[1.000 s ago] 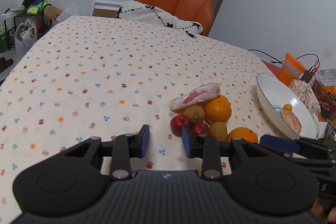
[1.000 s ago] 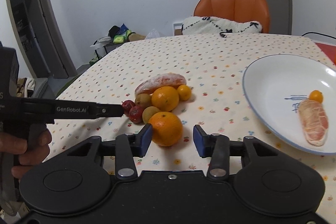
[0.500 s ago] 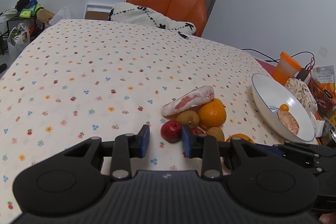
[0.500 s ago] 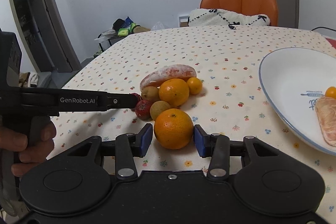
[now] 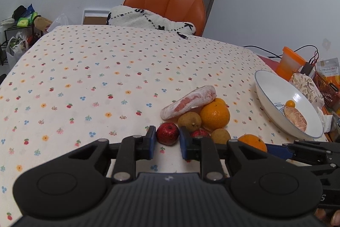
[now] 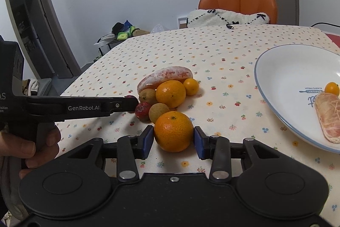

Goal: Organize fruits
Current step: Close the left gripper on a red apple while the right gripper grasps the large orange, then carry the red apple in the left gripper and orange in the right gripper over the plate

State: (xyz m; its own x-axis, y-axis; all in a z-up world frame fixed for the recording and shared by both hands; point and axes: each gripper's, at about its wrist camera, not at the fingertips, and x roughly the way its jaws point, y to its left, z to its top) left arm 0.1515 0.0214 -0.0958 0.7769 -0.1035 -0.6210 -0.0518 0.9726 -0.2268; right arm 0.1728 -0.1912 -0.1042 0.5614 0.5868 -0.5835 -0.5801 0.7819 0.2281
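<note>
While two pieces lie in the white blue-rimmed bowl [image 6: 276, 69], seven wait on the flowered tablecloth [image 5: 85, 78] — both grippers' jaws spread: left gripper [image 5: 165, 143] around a small red fruit [image 5: 167, 133], right gripper [image 6: 173, 139] around a round orange [image 6: 173, 130].

Tabletop [image 5: 106, 69] covered in matt printed cloth, small flower pattern. White bowl [image 6: 282, 69] glossy glazed ceramic, blue rim. Near orange [image 6: 173, 131] waxy, pitted peel; red apple [image 5: 167, 133] smooth, shiny skin. Long peeled citrus segment [image 5: 188, 101] in clear, crinkly plastic film. Left tongs [image 5: 165, 145] and right tongs [image 6: 173, 142] matt black plastic, blue rubbery pads, bare metal screws. Chair [image 5: 170, 3] smooth orange leather-like upholstery.
</note>
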